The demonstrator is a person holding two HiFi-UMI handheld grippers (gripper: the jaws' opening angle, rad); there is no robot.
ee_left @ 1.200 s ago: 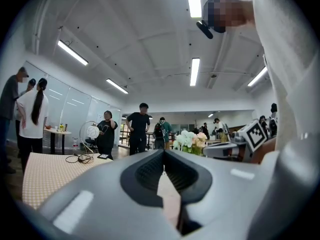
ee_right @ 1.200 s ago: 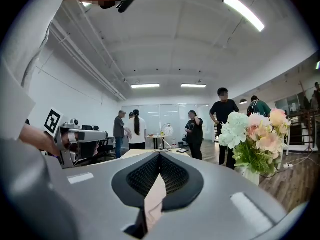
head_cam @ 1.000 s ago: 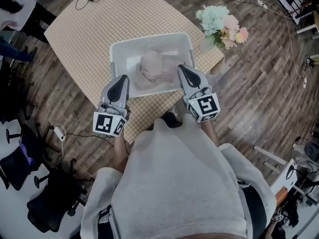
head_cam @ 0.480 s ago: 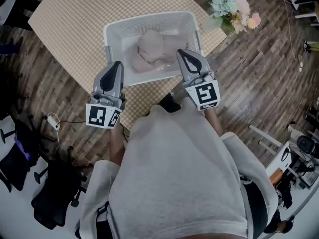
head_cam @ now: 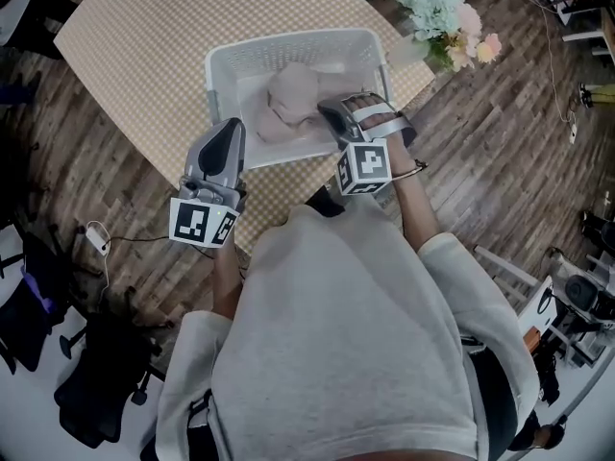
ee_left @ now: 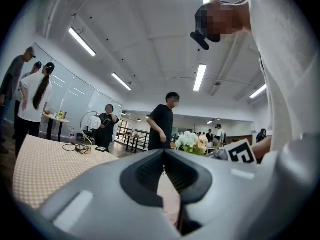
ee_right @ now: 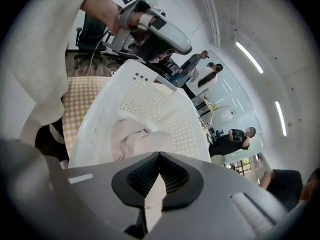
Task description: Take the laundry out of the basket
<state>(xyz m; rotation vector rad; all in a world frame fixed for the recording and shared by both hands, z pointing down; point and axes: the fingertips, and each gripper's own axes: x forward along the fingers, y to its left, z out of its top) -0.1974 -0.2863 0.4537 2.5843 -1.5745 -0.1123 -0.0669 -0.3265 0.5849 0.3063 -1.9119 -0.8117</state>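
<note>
You are holding the left gripper [head_cam: 229, 131] shut and empty at the near left corner of the basket [head_cam: 288, 40] on the worktop [head_cam: 144, 36]. The laundry [head_cam: 288, 99] is lying inside the basket. You are holding the right gripper [head_cam: 330, 113] sideways beside the laundry, closed on nothing.

No word, number, brand or sign could be read anywhere in the views; the only print was the black-and-white square marker pattern on the left cube [head_cam: 204, 226] of the left gripper [head_cam: 231, 125] and the right cube [head_cam: 363, 167] of the right gripper [head_cam: 327, 111], spelling nothing.
</note>
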